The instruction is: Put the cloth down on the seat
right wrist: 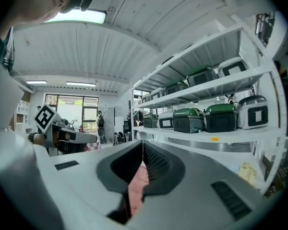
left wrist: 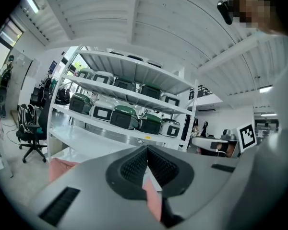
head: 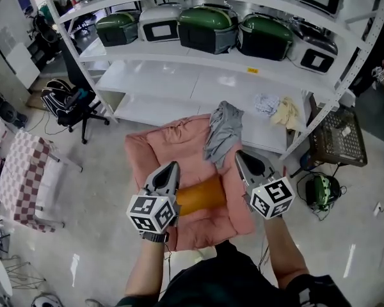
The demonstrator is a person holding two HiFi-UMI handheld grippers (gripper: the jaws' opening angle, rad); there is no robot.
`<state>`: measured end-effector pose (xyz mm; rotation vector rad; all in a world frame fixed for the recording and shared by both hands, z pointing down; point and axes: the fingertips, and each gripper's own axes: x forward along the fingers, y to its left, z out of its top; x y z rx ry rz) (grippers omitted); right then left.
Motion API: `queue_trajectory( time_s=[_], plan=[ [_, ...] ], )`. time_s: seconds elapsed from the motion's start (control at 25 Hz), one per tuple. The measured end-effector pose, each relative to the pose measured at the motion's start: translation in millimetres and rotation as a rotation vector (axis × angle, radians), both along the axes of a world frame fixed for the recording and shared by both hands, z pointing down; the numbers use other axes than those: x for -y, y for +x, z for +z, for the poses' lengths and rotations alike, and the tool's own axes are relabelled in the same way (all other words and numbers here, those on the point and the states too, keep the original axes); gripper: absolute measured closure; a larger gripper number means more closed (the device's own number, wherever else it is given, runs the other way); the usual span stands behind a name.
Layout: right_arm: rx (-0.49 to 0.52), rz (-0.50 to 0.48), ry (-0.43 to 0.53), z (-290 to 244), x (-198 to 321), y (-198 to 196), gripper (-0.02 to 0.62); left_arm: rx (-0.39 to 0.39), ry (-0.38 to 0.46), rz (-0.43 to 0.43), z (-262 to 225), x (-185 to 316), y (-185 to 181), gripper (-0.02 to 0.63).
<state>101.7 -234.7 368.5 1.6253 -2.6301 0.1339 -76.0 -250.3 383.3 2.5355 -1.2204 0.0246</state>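
Note:
In the head view a grey cloth (head: 223, 133) lies crumpled over the back right part of a pink padded seat (head: 155, 147). An orange cushion (head: 201, 197) rests on the seat's front. My left gripper (head: 174, 165) hovers over the seat's front left, shut and empty, well apart from the cloth. My right gripper (head: 237, 153) is just right of the cloth's lower end, shut with nothing in it. In the left gripper view the left gripper (left wrist: 146, 148) has its pads meeting at the tip. The right gripper (right wrist: 143, 143) looks the same in the right gripper view.
White shelving (head: 198, 82) stands behind the seat, with green and grey cases (head: 208, 27) on it and pale rags (head: 283, 112) on a lower shelf. A black office chair (head: 70, 104) and a checked chair (head: 22, 174) are at left, a wire basket (head: 338, 136) at right.

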Motion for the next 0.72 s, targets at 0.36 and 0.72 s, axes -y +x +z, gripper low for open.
queue_trajectory(
  time_s=[0.36,0.72],
  plan=[
    [0.009,-0.003,0.080,-40.5,-40.3,-19.4,0.588,0.004,0.090,-0.042,-46.3,-39.9,-33.2,0.600],
    [0.004,-0.006,0.110,-54.6,-66.5,-25.1,0.591,-0.009,0.110,-0.052,-60.3,-61.2,-41.2,0.600]
  ],
)
